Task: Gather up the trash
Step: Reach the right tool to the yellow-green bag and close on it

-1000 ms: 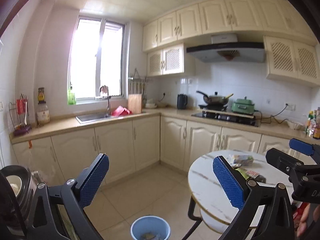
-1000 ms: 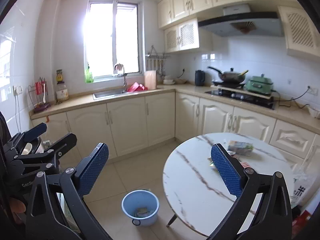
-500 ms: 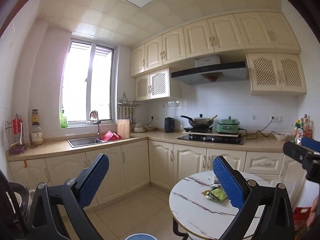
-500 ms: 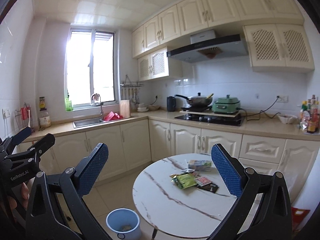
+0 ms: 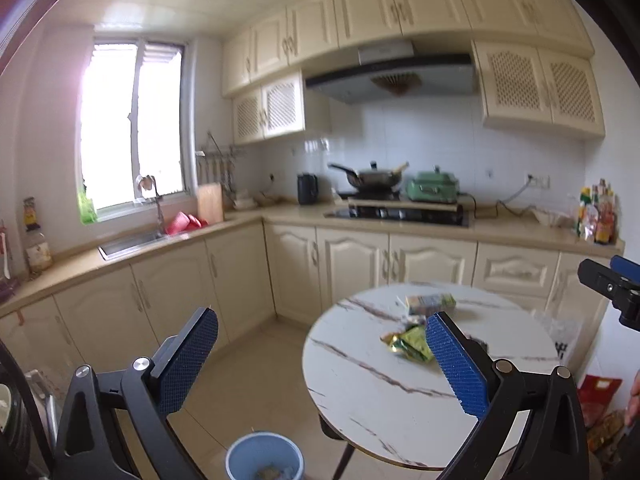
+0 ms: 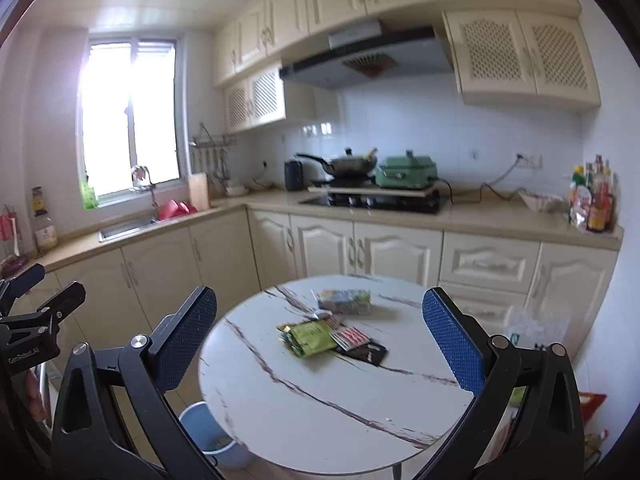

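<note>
Plainly little collected: green packet (image 6: 313, 336), red-and-black wrappers (image 6: 360, 344) and carton (image 6: 344, 301) lay on the worktop (image 6: 304, 412), blue bin (image 5: 262, 456) nearly empty, left hand-held gripper (image 5: 320, 364) and right hand-held gripper (image 6: 320, 360) both spread apart, holding nothing.

round white marble table (image 6: 320, 412), green wrapper (image 6: 310, 337), red and black wrappers (image 6: 360, 344), small carton (image 6: 344, 301) on top

A home kitchen. Cream cabinets (image 6: 360, 248) run in an L under a beige countertop (image 6: 500, 216), with matching wall cupboards (image 6: 520, 56) across the top of the frame. At centre a range hood (image 6: 360, 60) hangs over a hob (image 6: 372, 202) carrying a wok (image 6: 348, 164) and a green electric pot (image 6: 406, 172). At left, a sink (image 6: 128, 228) sits below a bright window (image 6: 128, 116). A round marble table (image 6: 320, 412) fills the lower centre.
</note>
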Tool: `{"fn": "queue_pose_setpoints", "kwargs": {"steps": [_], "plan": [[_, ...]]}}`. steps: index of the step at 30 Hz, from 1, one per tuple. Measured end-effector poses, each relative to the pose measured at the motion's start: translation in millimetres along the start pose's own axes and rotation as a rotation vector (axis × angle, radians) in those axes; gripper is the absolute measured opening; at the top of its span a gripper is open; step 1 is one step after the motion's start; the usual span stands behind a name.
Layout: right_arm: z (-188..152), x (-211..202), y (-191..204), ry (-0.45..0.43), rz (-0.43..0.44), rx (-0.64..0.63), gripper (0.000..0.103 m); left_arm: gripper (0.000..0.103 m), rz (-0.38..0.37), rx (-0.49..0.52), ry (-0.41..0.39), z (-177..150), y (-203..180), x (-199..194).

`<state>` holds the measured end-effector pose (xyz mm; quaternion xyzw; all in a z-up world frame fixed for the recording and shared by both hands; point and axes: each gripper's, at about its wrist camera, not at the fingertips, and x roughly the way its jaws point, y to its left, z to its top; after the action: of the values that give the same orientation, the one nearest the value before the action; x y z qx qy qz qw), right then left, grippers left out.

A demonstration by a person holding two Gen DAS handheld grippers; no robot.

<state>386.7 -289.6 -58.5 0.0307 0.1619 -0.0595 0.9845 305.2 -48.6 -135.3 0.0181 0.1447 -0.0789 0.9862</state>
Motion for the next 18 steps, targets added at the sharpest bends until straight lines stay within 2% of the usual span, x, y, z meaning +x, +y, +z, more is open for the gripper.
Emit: {"fn": "queue_pose_setpoints", "kwargs": {"steps": [4,9,12,13,18], "plan": [[-18.3,60.3,-18.9,0.113,-0.018,0.015,0.103,0.102,-0.027,0.002,0.118,-3.1,-9.1,60.2],[-43.6,138.5,-24.3,0.257,0.018,-0.009,0.103,0.102,-0.033,0.012,0.246,-1.2,-16.1,133.8],[-57.3,189.5,-14.0,0.341,0.075,-0.051,0.103,0.102,-0.017,0.013,0.294,6.2,-12.8,172.0],[-62.1,207.0,-9.4,0.365,0.087,-0.073,0.103,0.102,-0.017,0.010,0.307,18.1,-15.3,188.6],[-82.2,291.4,8.4,0.492,0.170,-0.132,0.103,0.102,-0.018,0.005,0.352,29.0,-14.6,233.7]]}}
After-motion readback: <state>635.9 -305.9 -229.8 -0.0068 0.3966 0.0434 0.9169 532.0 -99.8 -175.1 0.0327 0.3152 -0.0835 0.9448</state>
